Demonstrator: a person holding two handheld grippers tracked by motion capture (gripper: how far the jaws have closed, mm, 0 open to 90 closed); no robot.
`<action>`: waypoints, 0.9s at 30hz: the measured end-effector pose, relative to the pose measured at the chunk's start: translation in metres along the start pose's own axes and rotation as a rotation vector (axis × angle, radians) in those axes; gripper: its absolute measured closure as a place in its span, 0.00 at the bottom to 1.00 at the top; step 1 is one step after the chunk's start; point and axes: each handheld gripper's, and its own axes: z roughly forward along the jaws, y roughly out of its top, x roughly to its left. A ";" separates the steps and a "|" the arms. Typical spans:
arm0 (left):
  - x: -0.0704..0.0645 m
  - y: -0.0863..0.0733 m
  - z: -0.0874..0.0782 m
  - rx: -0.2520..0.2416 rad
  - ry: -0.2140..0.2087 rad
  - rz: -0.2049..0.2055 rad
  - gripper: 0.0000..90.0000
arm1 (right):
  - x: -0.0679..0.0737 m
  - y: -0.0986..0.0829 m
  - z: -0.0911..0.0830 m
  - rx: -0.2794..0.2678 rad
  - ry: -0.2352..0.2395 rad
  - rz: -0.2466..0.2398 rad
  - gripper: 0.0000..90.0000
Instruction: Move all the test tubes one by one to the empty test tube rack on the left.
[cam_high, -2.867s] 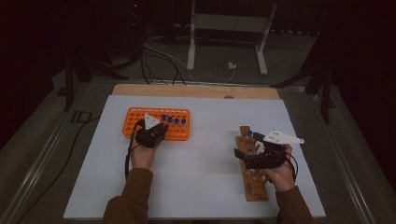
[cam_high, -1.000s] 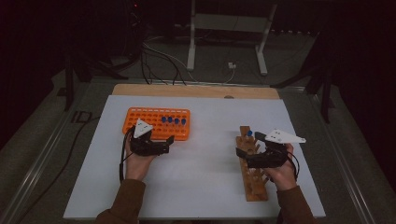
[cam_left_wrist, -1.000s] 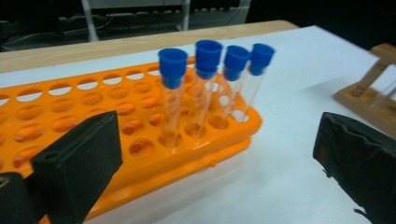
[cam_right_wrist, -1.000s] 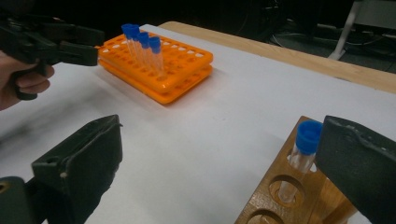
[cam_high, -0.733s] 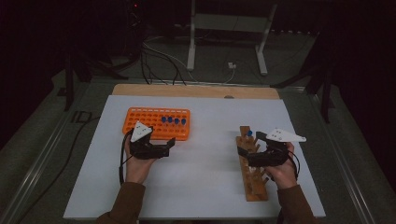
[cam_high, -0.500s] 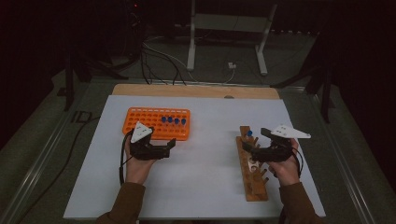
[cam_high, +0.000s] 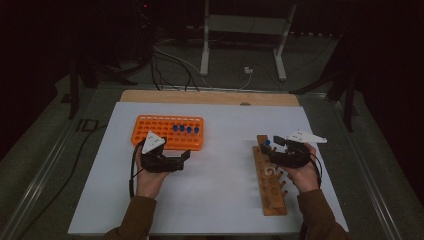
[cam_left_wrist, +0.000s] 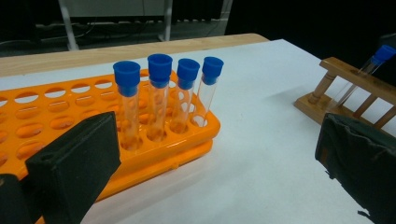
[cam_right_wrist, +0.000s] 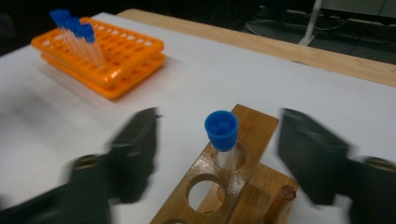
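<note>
An orange tube rack (cam_high: 167, 132) (cam_left_wrist: 56, 112) (cam_right_wrist: 100, 49) holds several blue-capped clear tubes (cam_high: 185, 129) (cam_left_wrist: 159, 93) at its right end. My left gripper (cam_high: 183, 160) (cam_left_wrist: 215, 154) lies just in front of that rack, pointing right, open wide and empty. A wooden rack (cam_high: 270, 180) (cam_right_wrist: 252, 126) (cam_left_wrist: 345, 79) lies at the right. One blue-capped tube (cam_high: 266, 144) (cam_right_wrist: 222, 130) (cam_left_wrist: 383, 52) stands in its far hole. My right gripper (cam_high: 272, 148) (cam_right_wrist: 222, 140) is open, its blurred jaws on either side of this tube and apart from it.
The racks sit on a white sheet (cam_high: 225, 165) over the table, with a bare wooden strip (cam_high: 210, 97) along the far edge. Cables and a metal stand (cam_high: 240, 45) lie on the dark floor beyond. Wide room lies between the two racks.
My left gripper drew back from the orange rack and turned to the right. My right hand shifted slightly right and its jaws spread away from the tube in the wooden rack.
</note>
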 end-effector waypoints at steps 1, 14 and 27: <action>0.000 0.000 0.000 0.002 0.000 0.001 0.01 | 0.000 -0.001 0.002 0.006 -0.002 -0.012 0.53; -0.001 0.000 0.000 0.012 0.010 -0.009 0.01 | -0.001 -0.005 0.019 0.056 -0.062 -0.037 0.85; -0.002 0.001 0.000 0.015 0.010 -0.004 0.01 | 0.001 -0.007 0.019 0.038 -0.098 -0.014 0.86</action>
